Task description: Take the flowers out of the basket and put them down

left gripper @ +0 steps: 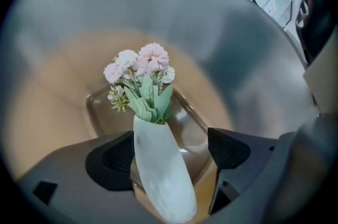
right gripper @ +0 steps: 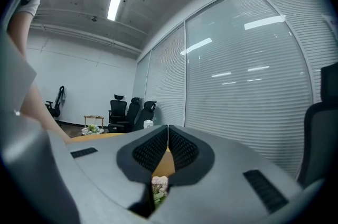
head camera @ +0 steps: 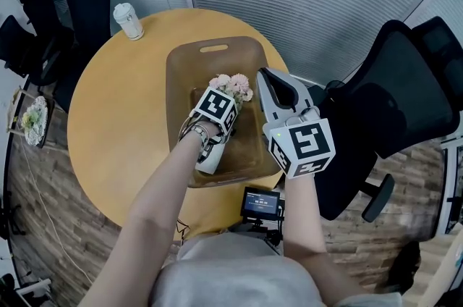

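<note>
The left gripper's (left gripper: 171, 150) ribbed black jaws stand wide apart around a smooth, oval white vase (left gripper: 161, 170) of pale pink flowers (left gripper: 140, 67). The vase perhaps brushes one pad. It sits inside the curved wooden basket (head camera: 217, 48) on the round table (head camera: 119, 103). The right gripper's (right gripper: 168, 138) jaws are pressed together, empty.

We are seeing the flowers (head camera: 233, 86) lying in the basket (head camera: 178, 81) on the counter (head camera: 116, 124), a cup (head camera: 128, 21) standing far left.

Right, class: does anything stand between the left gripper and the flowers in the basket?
Nothing visible does. The white vase holding the flowers already stands between the open jaws of the left gripper, inside the basket. The right gripper, shut, hangs to the right of them, out of the way.
</note>
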The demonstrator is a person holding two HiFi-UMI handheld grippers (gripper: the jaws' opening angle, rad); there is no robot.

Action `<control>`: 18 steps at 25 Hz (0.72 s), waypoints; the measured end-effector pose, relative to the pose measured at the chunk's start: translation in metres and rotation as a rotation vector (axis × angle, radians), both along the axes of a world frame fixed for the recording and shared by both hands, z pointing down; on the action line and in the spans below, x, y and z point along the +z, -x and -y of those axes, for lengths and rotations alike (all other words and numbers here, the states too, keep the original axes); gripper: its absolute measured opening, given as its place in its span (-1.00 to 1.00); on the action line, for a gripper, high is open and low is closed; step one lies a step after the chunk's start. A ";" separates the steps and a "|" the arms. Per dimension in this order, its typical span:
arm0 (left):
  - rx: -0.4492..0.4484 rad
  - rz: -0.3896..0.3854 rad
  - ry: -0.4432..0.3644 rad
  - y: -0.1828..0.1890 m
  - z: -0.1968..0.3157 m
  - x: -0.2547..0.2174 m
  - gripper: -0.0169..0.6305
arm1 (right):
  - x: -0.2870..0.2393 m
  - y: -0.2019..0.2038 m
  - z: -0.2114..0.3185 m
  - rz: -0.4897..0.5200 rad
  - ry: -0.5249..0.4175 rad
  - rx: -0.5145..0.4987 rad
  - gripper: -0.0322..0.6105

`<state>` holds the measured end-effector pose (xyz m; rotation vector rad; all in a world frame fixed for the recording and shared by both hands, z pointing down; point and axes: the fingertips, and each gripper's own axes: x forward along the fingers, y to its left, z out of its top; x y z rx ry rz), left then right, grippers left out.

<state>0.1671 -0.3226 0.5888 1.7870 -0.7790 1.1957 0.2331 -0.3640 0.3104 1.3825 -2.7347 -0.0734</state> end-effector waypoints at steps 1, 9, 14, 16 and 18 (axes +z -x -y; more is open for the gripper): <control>-0.005 0.010 0.010 0.001 -0.001 0.004 0.39 | 0.000 -0.001 0.000 0.000 0.000 0.001 -0.82; -0.049 0.100 0.083 0.014 -0.007 0.028 0.38 | -0.001 -0.006 0.001 0.005 -0.007 -0.004 -0.82; -0.108 0.137 0.098 0.018 -0.005 0.037 0.25 | -0.002 -0.003 0.004 0.012 -0.010 -0.012 -0.82; -0.131 0.144 0.100 0.019 -0.004 0.041 0.19 | -0.002 -0.003 0.005 0.013 -0.009 -0.013 -0.82; -0.130 0.160 0.103 0.020 -0.003 0.046 0.13 | -0.001 -0.002 0.006 0.016 -0.007 -0.012 -0.82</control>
